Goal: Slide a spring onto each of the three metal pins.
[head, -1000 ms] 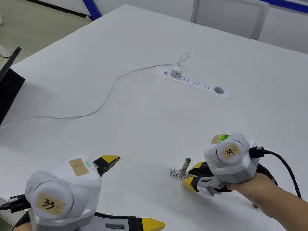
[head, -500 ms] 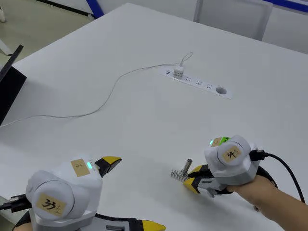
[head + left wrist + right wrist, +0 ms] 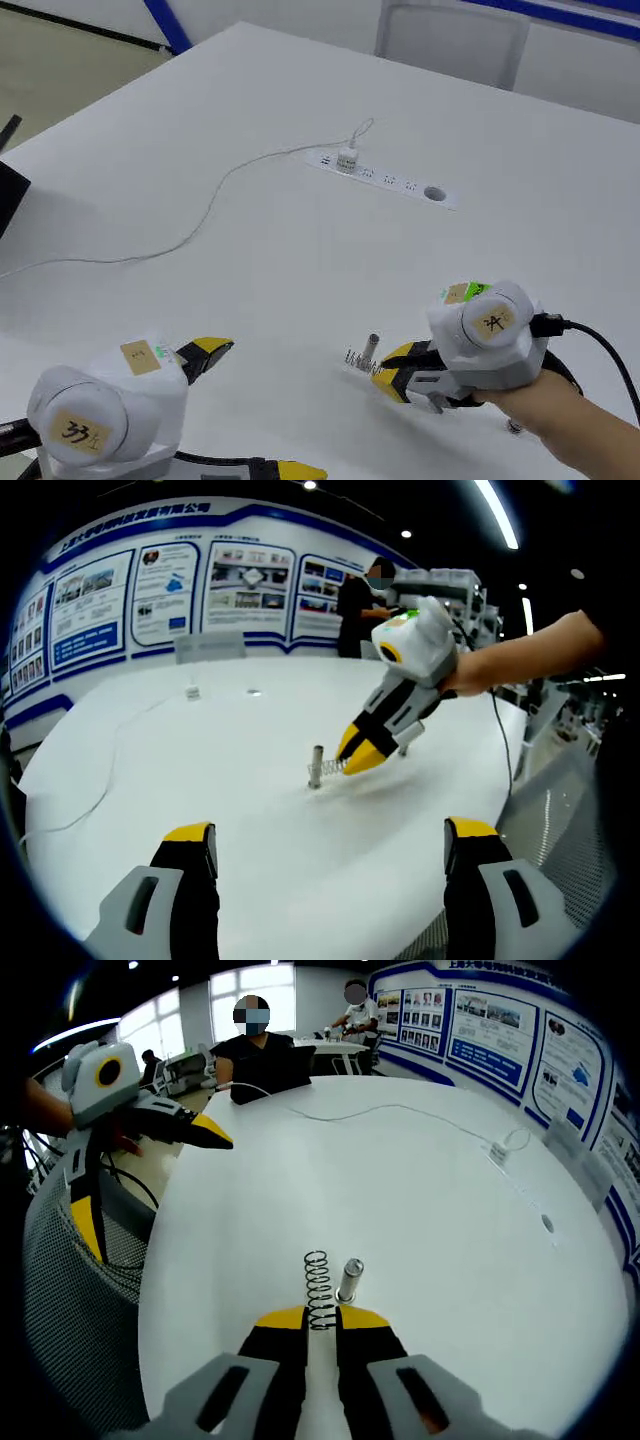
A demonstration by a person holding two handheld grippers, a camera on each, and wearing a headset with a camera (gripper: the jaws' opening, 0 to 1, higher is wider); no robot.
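Found right gripper (image 3: 320, 1322) clenched on the near end of a spring (image 3: 318, 1288), low over the white table (image 3: 280, 250). Noted spring reaching forward from the jaws, its free end just beside an upright metal pin (image 3: 350, 1280), not threaded over it. Recorded left gripper (image 3: 330, 832) spread wide, grasping nothing, well apart from the pin.

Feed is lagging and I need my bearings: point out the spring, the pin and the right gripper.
spring (image 3: 317, 1285), right gripper view, middle coils.
pin (image 3: 349, 1281), right gripper view, mid-shaft.
right gripper (image 3: 322, 1322), right gripper view, midway between its fingertips.
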